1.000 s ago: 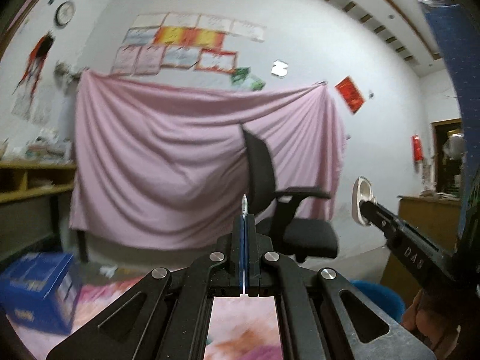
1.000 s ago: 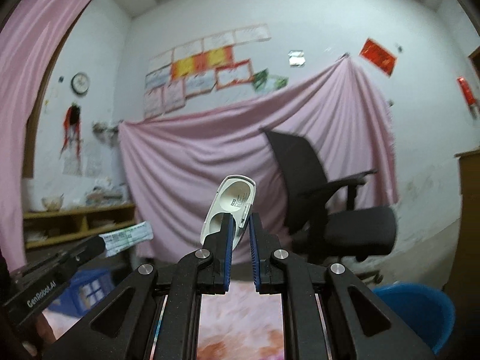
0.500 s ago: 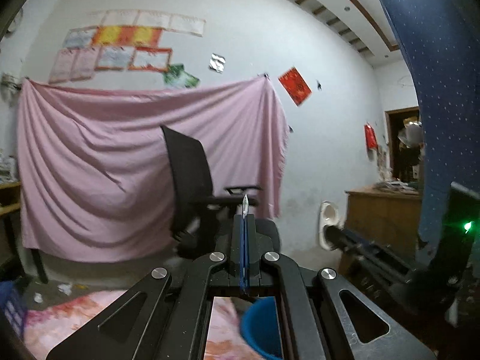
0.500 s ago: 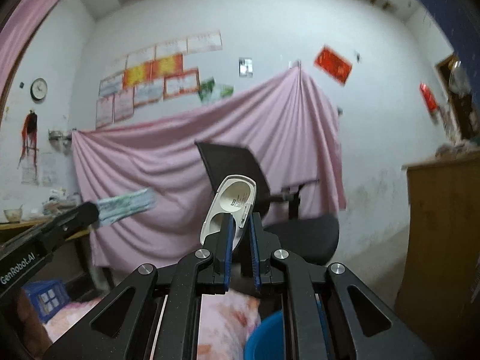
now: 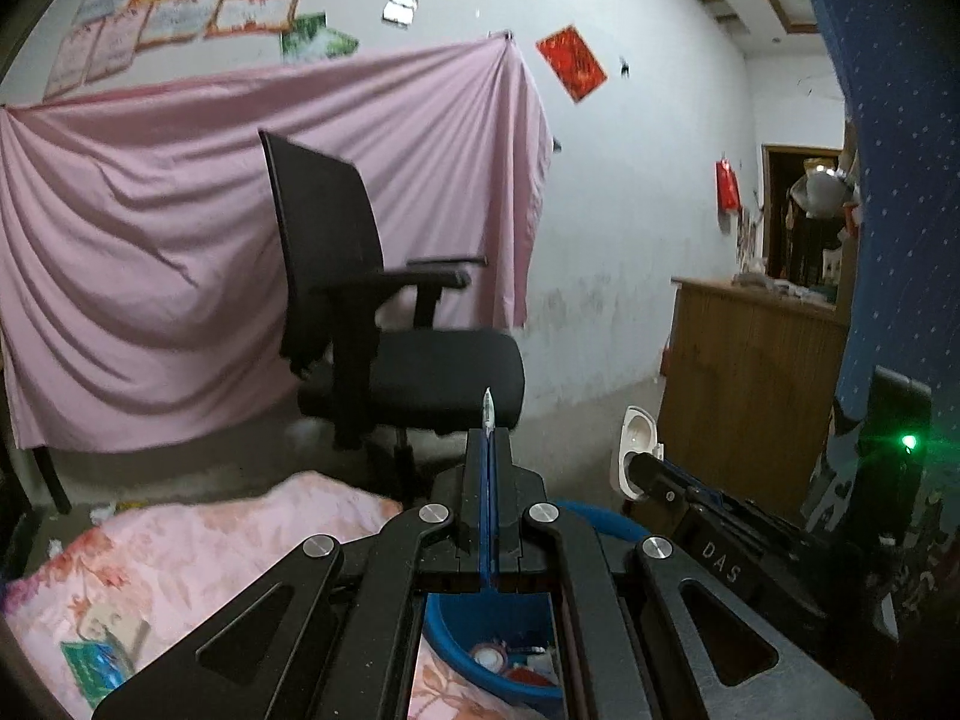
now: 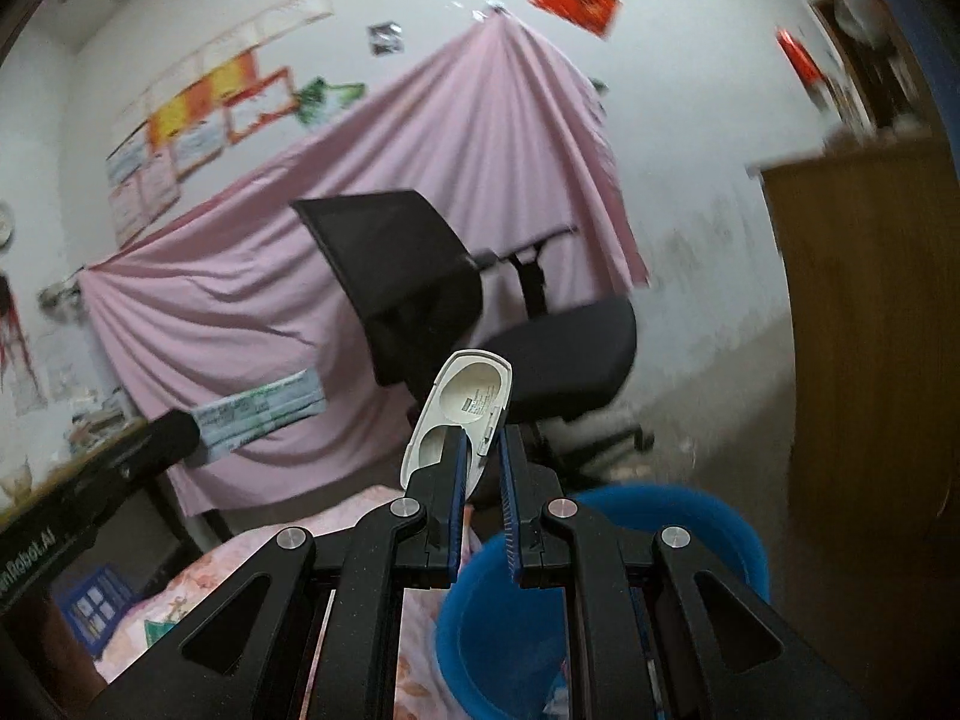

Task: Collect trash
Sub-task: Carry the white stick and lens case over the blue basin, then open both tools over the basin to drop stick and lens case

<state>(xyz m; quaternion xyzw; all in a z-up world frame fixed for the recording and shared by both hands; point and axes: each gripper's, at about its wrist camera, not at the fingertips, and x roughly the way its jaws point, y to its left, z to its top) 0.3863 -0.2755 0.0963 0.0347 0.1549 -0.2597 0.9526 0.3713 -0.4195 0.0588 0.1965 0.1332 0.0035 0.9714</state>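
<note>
Both wrist views toward chair [image 5: 384,324]

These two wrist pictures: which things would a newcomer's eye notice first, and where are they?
Most striking is the white plastic blister tray clamped upright in the right tool, directly above the blue bucket. To its left, the left tool holds a flat green-and-white wrapper. Behind both stand a black office chair and a pink sheet hung across the wall.
</note>
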